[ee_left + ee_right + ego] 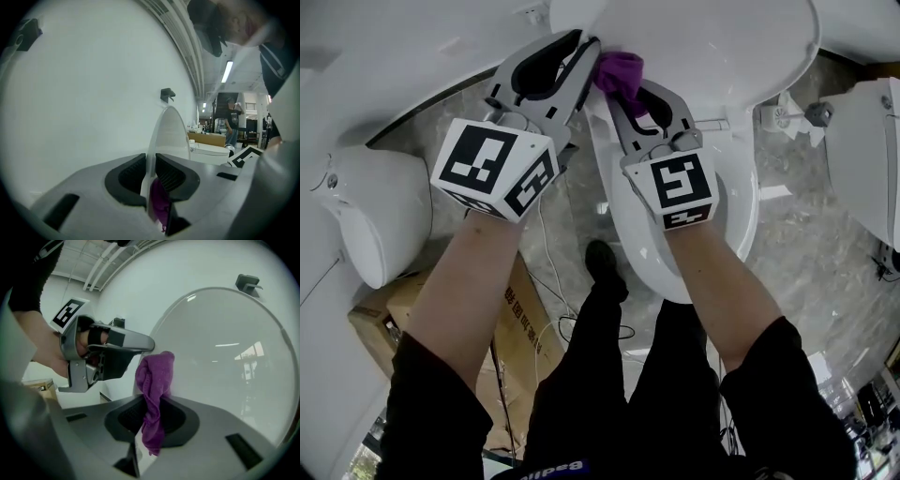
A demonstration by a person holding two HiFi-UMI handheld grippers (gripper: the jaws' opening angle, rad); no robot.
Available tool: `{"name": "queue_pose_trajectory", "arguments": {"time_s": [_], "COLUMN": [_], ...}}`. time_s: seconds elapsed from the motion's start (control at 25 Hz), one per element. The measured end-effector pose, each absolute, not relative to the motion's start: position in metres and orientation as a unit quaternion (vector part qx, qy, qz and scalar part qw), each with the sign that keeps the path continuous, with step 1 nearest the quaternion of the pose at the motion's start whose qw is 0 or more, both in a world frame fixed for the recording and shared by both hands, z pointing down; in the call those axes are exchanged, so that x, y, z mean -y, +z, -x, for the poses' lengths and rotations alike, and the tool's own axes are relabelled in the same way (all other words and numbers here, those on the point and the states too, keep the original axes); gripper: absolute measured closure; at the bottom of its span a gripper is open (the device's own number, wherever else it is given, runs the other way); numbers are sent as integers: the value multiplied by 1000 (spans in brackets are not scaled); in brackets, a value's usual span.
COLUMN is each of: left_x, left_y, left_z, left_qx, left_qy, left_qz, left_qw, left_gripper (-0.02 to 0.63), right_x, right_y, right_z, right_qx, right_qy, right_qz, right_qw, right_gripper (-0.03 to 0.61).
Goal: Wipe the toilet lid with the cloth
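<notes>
The white toilet lid [722, 47] stands raised over the bowl [741, 220]. My left gripper [584, 45] is shut on the lid's left edge; in the left gripper view the lid [168, 136] runs edge-on between the pads of that gripper [151, 165]. My right gripper [628, 84] is shut on a purple cloth [619, 70], pressed against the lid just right of the left gripper. In the right gripper view the cloth [154, 380] hangs bunched out of the right gripper [152, 414] against the lid [225, 357], with the left gripper [140, 344] close on its left. The cloth [158, 201] also shows low in the left gripper view.
Another white toilet [375, 216] stands on the left and a third [862, 150] on the right. A cardboard box [516, 328] and loose cables [553, 309] lie on the marble floor by my legs. A wall rises behind the lid.
</notes>
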State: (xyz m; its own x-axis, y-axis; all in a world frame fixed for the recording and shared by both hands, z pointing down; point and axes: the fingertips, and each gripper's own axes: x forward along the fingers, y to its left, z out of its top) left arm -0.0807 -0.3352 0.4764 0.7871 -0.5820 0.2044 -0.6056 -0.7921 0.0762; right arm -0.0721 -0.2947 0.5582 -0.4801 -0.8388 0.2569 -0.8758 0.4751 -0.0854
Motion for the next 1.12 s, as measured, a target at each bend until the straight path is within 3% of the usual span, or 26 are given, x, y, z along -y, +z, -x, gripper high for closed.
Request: {"name": "queue_pose_trajectory", "arguments": {"time_s": [0.24, 0.8, 1.12], "left_x": [334, 338, 338], "left_y": [475, 477, 476], "left_z": [83, 90, 89], "left_qx": [328, 384, 382], "left_qy": [88, 93, 92], "left_qz": [-938, -917, -918], "left_qw": [68, 61, 53], "left_gripper": [540, 540, 541], "right_x": [294, 289, 280], "right_y": [560, 601, 629], "right_z": [60, -144, -174], "right_qx": [864, 807, 783], "right_qy": [103, 89, 68], "right_qz": [-486, -569, -600], "right_qw": [85, 130, 147], "right_gripper": [514, 514, 514]}}
